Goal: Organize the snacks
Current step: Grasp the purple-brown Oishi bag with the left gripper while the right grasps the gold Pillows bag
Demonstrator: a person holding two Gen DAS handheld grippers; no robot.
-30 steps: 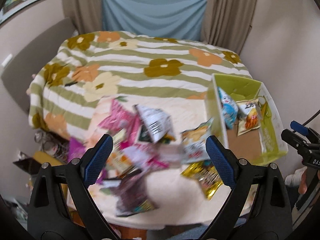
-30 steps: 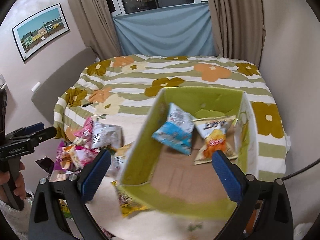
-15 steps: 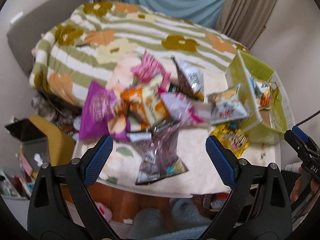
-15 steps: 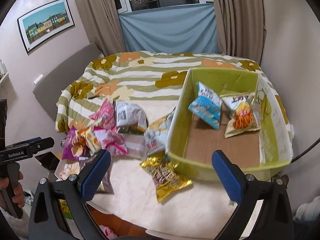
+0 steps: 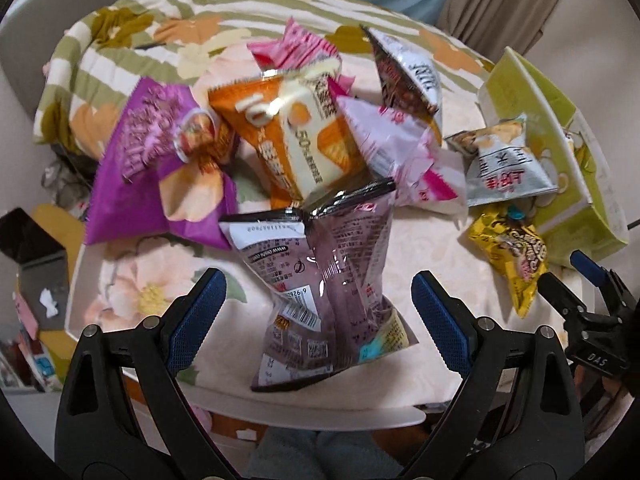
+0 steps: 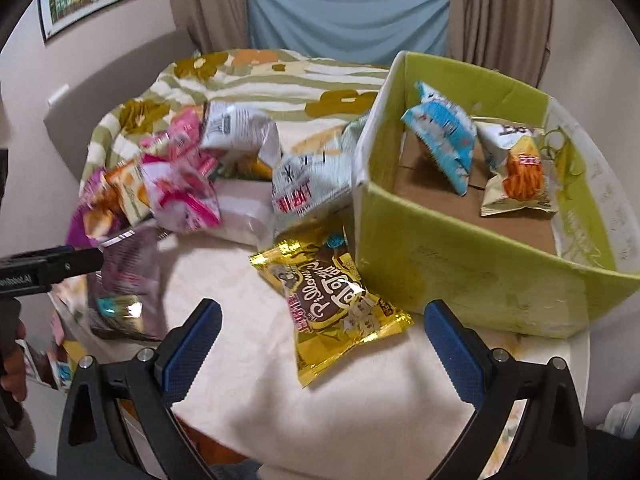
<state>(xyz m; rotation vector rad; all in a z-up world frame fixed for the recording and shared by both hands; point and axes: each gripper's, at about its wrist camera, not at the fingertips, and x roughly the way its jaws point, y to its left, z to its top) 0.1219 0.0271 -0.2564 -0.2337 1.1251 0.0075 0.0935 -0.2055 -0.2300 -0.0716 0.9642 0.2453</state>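
Several snack bags lie piled on a small cloth-covered table (image 5: 400,384). My left gripper (image 5: 318,312) is open, its jaws on either side of a mauve bag (image 5: 324,288) at the table's front edge, not touching it. My right gripper (image 6: 320,344) is open just above a gold bag (image 6: 336,304) beside the green box (image 6: 480,276). The box holds a blue bag (image 6: 444,136) and a white-orange bag (image 6: 516,168). A purple bag (image 5: 140,168), an orange bag (image 5: 296,136) and a pale pink bag (image 5: 396,148) lie behind the mauve one.
A silver bag (image 5: 412,76) and a grey-white bag (image 5: 504,164) lean near the box (image 5: 560,160). The bed with its flowered striped cover (image 6: 280,76) lies behind the table. Clutter sits on the floor at the left (image 5: 36,264). A wall is close on the right.
Both grippers have dropped lower and closer to the table. The left one now frames the mauve bag; the right one has swung left from over the box to the gold bag.
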